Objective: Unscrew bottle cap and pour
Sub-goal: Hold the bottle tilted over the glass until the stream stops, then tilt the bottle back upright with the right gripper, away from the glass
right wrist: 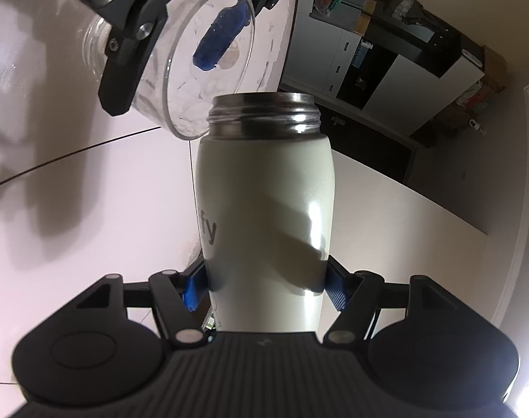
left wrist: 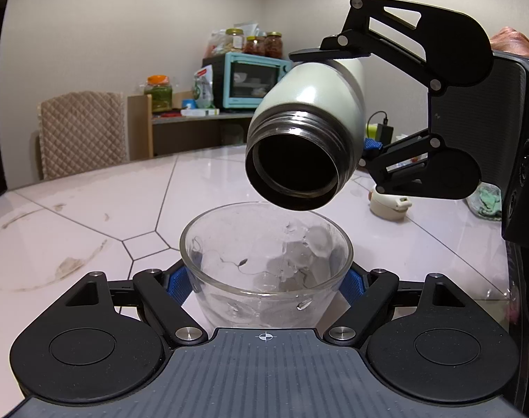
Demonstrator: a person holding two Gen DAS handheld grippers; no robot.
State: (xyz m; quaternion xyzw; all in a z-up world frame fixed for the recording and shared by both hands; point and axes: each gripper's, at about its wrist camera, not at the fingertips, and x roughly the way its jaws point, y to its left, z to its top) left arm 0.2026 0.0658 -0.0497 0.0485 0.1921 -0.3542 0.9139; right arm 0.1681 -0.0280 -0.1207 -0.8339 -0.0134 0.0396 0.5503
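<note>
Bottle, uncapped, tipped mouth-down over the glass bowl; right gripper clamps it, left gripper steadies the bowl for pouring.

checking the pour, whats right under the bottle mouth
A glass bowl sits just below the open mouth of the bottle, held in the left gripper. No stream shows. The mouth's inside is dark, so any contents are hidden.

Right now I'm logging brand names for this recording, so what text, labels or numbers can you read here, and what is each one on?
"fy": dark letters on the cream-white steel bottle; the start of the word is hidden round its side.
White packet beside the turquoise mini oven: print too small to read.
Nothing else legible.
</note>
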